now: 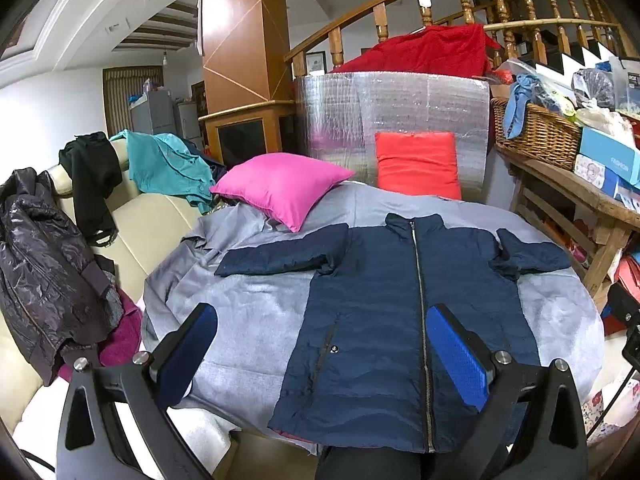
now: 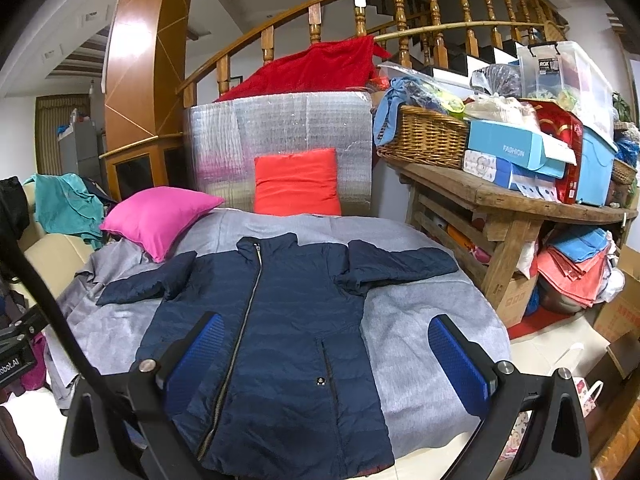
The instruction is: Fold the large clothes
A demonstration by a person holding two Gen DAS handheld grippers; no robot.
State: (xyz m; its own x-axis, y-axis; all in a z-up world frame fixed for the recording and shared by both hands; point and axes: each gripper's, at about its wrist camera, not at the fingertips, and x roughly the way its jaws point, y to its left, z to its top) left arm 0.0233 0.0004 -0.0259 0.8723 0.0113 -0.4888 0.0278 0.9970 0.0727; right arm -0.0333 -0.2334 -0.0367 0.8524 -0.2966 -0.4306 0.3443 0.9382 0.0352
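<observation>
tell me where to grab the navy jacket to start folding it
Take the navy jacket by its sleeve cuffs, each gripper from its own outer side: left gripper on the far left cuff, right gripper on the right one. It lies flat and zipped, sleeves spread, so the cuffs are free edges.

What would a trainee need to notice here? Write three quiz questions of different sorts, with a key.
1. True or false: the navy blue quilted jacket on the grey cloth-covered table is zipped shut.
2. Which cushion touches the jacket's sleeve? A the pink square cushion; B the red-orange square cushion.
3. Fill in: both the left gripper and the right gripper are ____ and hold nothing.

Key: 1 true; 2 A; 3 open.
</observation>
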